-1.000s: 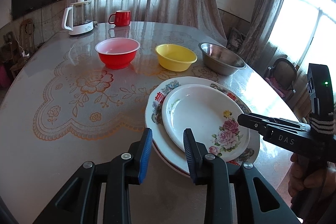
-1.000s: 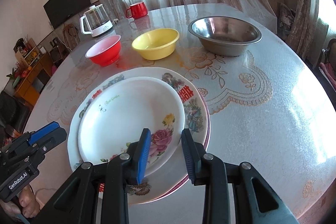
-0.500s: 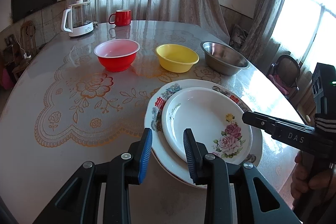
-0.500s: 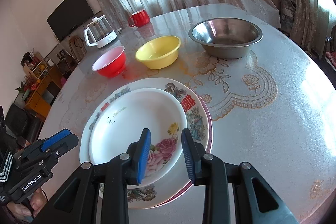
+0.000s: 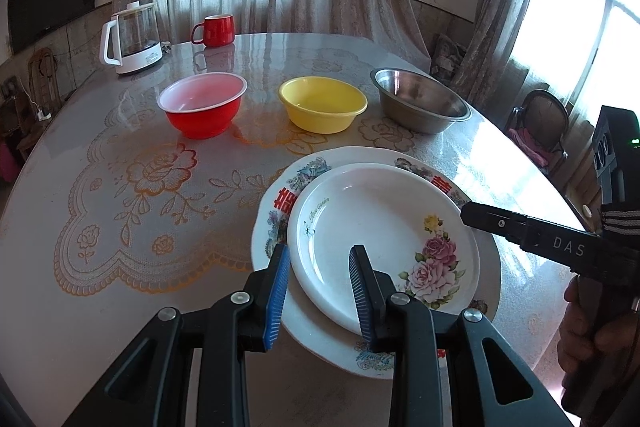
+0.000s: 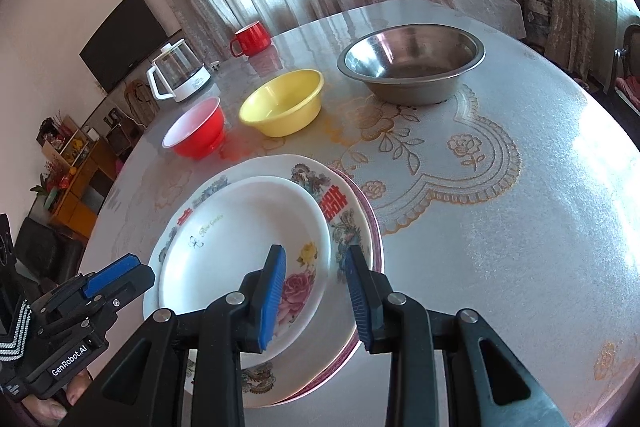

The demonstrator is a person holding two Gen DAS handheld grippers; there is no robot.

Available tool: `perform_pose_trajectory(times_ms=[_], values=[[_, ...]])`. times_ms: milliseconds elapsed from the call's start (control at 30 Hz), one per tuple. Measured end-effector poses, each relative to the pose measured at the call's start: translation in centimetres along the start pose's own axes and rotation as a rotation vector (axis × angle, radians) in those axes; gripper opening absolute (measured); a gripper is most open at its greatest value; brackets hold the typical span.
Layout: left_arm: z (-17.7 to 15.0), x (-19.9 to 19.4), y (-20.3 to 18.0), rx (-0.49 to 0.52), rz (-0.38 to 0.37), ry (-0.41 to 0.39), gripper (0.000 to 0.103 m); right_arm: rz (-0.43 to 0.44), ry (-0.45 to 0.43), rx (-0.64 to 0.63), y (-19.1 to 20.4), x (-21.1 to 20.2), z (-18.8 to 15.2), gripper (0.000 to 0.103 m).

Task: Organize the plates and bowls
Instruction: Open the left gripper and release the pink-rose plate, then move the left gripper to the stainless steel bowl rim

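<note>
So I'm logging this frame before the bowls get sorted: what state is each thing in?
left gripper: open, above the plate stack
right gripper: open, holding nothing
rose plate: top of the stack
patterned plate: under the rose plate
red bowl: upright, empty
yellow bowl: upright, empty
steel bowl: upright, unstacked
red mug: upright

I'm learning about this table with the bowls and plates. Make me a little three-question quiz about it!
1. True or false: the yellow bowl sits between the red bowl and the metal bowl.
2. Which dish lies on top of the stack? A) the rose plate B) the big patterned plate C) the red mug
3. Fill in: both the left gripper and the right gripper are ____.

Key: 1 true; 2 A; 3 open
</note>
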State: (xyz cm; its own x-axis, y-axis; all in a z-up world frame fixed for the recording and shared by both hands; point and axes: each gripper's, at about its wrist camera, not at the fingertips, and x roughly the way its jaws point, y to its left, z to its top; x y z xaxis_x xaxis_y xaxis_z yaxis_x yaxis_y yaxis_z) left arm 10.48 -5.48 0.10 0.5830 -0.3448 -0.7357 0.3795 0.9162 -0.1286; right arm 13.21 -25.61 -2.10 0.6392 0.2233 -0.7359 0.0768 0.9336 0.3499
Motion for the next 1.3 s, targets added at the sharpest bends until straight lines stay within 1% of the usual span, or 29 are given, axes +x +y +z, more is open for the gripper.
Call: perform_pose_trajectory(times_ms=[100, 200, 300, 367, 467, 567, 667, 733, 867, 1000, 1033, 1100, 1133, 1200, 1300], values=[[0.4, 0.3, -0.2, 0.002, -0.011, 0.004, 0.031, 0.016, 0.003, 0.029, -0.5, 0.0, 0.3, 0.031], [0.9, 0.6, -0.4, 0.002, -0.023, 0.01, 0.034, 0.02, -0.005, 0.051, -1.0, -0.1, 0.7, 0.031], [1.3, 1.0, -0.7, -0.004, -0.035, 0.026, 0.035, 0.031, -0.007, 0.066, -1.4, -0.1, 0.9, 0.031], [1.6, 1.4, -0.8, -0.006, -0.038, 0.04, 0.035, 0.022, -0.007, 0.073, -1.6, 0.0, 1.1, 0.031], [1.9, 1.9, -1.0, -0.01, -0.055, 0.054, 0.035, 0.03, -0.002, 0.103, -2.3, 0.2, 1.3, 0.031], [2.0, 2.1, -1.5, 0.008, -0.068, 0.053, 0.035, 0.026, -0.002, 0.124, -3.0, 0.4, 1.5, 0.031], [2.5, 2.3, -2.0, 0.027, -0.071, 0.046, 0.038, 0.019, 0.001, 0.137, -3.6, 0.7, 1.8, 0.031], [3.0, 2.3, -2.3, 0.028, -0.085, 0.031, 0.043, 0.01, 0.0, 0.146, -4.0, 0.9, 2.3, 0.031], [4.2, 2.9, -2.7, 0.024, -0.121, 0.027, 0.043, -0.002, -0.018, 0.164, -4.7, 1.0, 3.1, 0.031], [5.2, 3.6, -3.4, 0.036, -0.137, 0.022, 0.044, -0.026, -0.028, 0.148, -4.7, 1.2, 3.4, 0.031], [5.4, 3.8, -3.6, 0.04, -0.133, 0.023, 0.048, -0.031, -0.027, 0.144, -4.8, 1.3, 3.5, 0.031], [5.8, 4.2, -3.9, 0.041, -0.133, 0.017, 0.054, -0.039, -0.02, 0.141, -5.0, 1.6, 3.5, 0.031], [6.0, 4.4, -4.0, 0.04, -0.139, 0.014, 0.054, -0.042, -0.019, 0.141, -5.2, 1.7, 3.6, 0.031], [6.6, 5.0, -4.3, 0.039, -0.16, 0.028, 0.054, -0.051, -0.02, 0.146, -5.6, 1.7, 3.9, 0.031], [7.6, 6.3, -4.7, 0.031, -0.191, 0.074, 0.053, -0.056, -0.026, 0.169, -6.4, 1.7, 4.6, 0.031]])
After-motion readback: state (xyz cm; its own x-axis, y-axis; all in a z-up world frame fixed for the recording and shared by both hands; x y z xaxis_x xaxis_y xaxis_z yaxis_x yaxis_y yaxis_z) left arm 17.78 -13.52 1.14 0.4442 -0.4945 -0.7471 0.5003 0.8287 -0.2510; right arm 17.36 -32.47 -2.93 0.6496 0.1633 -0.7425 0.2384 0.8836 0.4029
